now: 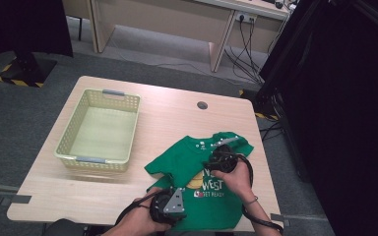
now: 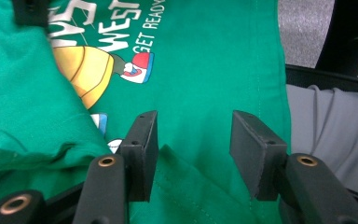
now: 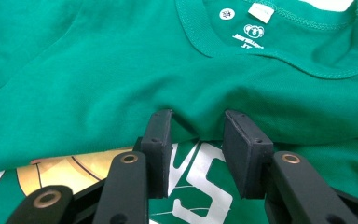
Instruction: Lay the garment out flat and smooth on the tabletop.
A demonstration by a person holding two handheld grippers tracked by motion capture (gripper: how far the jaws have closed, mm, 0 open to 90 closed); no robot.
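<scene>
My left gripper (image 2: 193,154) stands open over the green T-shirt (image 1: 197,184), gripping nothing; my right gripper (image 3: 196,151) brackets a fold just ahead, pads apparently not pinching. Closing now, I risk catching both layers and dragging the shirt askew.

We see a green T-shirt (image 1: 197,167) lying on the table at the lower right of the high view, its neckline toward the upper right and its hem at the bottom edge of the frame. It is partly folded: the upper part is doubled over the chest print, covering the top of it. The print shows white lettering and a yellow-orange figure. In the right gripper view the T-shirt (image 3: 121,84) shows its ribbed collar and white neck label at the top; the fold edge crosses mid-frame.
</scene>
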